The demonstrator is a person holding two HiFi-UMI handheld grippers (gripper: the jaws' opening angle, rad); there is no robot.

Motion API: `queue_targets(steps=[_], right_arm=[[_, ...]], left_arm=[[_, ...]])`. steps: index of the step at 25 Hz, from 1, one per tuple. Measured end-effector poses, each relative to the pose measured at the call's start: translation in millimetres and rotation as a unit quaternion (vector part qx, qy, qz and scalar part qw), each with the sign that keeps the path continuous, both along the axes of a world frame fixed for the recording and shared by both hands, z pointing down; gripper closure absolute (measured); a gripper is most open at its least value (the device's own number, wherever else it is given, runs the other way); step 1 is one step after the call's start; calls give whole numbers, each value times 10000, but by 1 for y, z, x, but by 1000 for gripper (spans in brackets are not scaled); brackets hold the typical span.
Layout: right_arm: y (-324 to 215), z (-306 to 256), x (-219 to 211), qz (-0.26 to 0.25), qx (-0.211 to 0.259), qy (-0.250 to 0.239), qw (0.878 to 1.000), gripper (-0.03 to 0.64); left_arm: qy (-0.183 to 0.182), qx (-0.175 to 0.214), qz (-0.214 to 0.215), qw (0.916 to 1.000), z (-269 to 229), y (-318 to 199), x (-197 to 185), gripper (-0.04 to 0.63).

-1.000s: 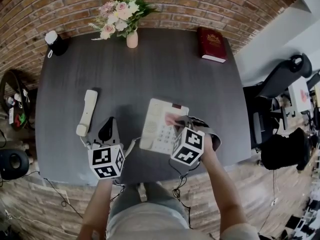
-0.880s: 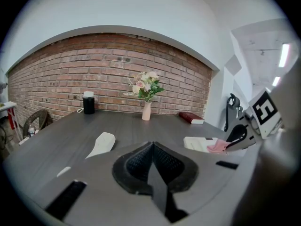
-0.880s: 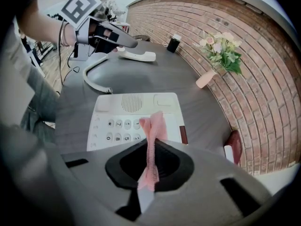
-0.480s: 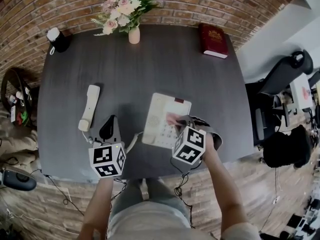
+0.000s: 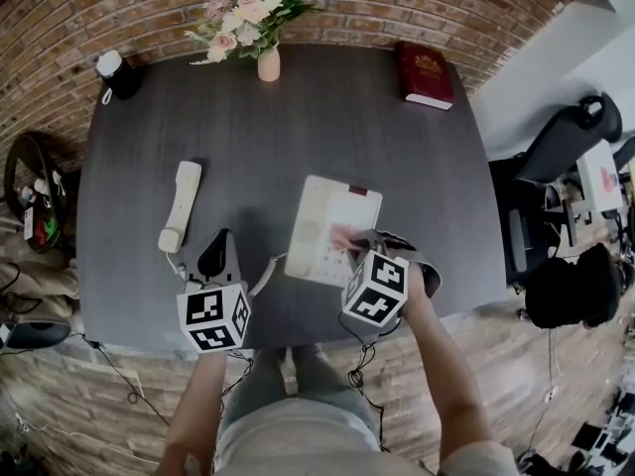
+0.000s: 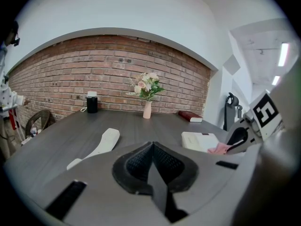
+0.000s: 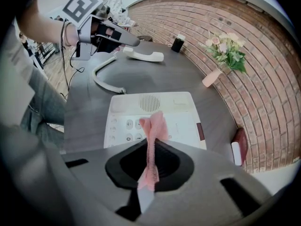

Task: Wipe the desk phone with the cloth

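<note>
Head view, reading left to right: the handset (image 5: 180,206) lies off its cradle, well left of the phone (image 5: 319,216), and a cord (image 5: 270,269) joins the two. Just right of the handset hangs the left gripper (image 5: 220,244), beside the phone's near left corner. In the left gripper view its jaws are pressed together with nothing between them.

Next is the phone itself, a pale slab near the front edge of the desk (image 5: 298,137). Its long axis runs away from the person, tilted a little to the right. At the phone's near right corner is the right gripper (image 5: 359,238), clamped on the pink cloth (image 5: 343,236).

The right gripper view shows this plainly. The jaws pinch the cloth edge-on and its free end pokes forward over the keypad (image 7: 126,124), with the speaker grille (image 7: 149,102) beyond. Whether the cloth touches the keys, I can't tell.

To my eye the wipe turns on one thing: the phone lies straight ahead of and below the right gripper, lengthwise along its reach. A forward push would carry the cloth from the keypad toward the phone's far end. The right gripper is clearly the nearer one.
</note>
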State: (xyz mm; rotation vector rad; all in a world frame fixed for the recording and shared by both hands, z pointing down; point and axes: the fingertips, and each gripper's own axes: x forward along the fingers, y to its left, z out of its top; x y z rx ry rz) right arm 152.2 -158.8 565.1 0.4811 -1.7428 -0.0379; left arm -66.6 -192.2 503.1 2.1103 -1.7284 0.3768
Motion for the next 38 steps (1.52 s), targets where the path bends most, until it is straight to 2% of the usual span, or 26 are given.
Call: queue_targets(steps=[38], right_arm=[[82,19,-18,-1,-468,-209,9987,597]], left_arm=[[-31,-11,214,9998,3,39,7,591]])
